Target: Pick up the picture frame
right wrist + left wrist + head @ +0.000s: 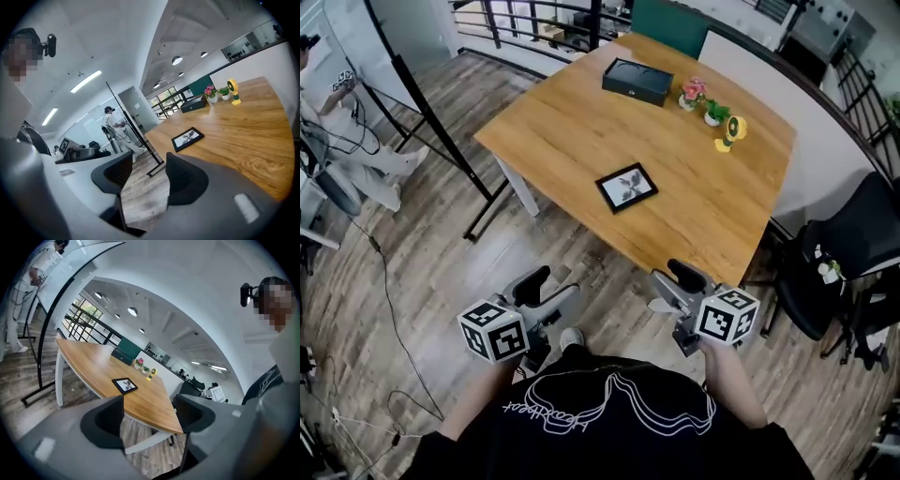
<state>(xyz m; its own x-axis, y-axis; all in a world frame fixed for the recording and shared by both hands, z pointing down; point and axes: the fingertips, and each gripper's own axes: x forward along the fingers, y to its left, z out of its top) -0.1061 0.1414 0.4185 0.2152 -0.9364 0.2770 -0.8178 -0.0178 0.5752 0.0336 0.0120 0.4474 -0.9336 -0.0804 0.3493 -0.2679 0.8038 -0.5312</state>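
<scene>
Two idle tools here: left hand-held gripper (546,289) and right hand-held gripper (673,289) hang off the worktop's (581,131) near edge, jaws apart, nothing between. The black picture frame (627,187) lies flat mid-worktop, well apart from both, long axis running lower-left to upper-right in the head view.

The frame (627,187) lies on the table (572,131) near its front edge, well apart from the box (637,81) at the back. Right of the box stand a flower (693,93), a plant (714,114) and a fan (731,131) in a row, and a chair (853,244) sits off the table's right side. The left gripper (546,289) and right gripper (675,281) hang side by side before the table.
</scene>
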